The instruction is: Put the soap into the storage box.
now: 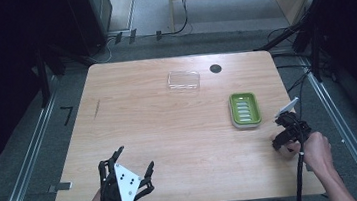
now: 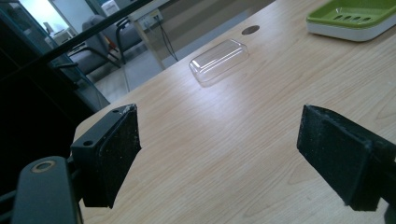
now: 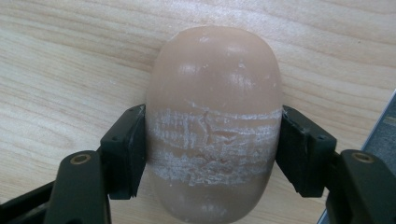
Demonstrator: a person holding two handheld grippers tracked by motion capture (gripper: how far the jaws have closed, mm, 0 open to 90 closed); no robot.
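A tan oval soap bar [image 3: 215, 93] with a band of white scuffs lies on the wooden table [image 1: 169, 131], and my right gripper [image 3: 212, 156] is shut on its two long sides. In the high view that right gripper [image 1: 283, 144] points down near the table's right edge, just right of and nearer than a green soap dish [image 1: 233, 111]. My left gripper [image 1: 135, 158] rests at the front left, open, with nothing between its pads [image 2: 116, 149]. From it, the green soap dish [image 2: 327, 21] shows far to the right.
A clear plastic lid [image 1: 183, 80] lies at the back middle of the table, also seen ahead of the left gripper as the clear lid [image 2: 218, 60]. A round black cable hole [image 1: 215, 68] sits just right of it. The table edge runs close by the soap.
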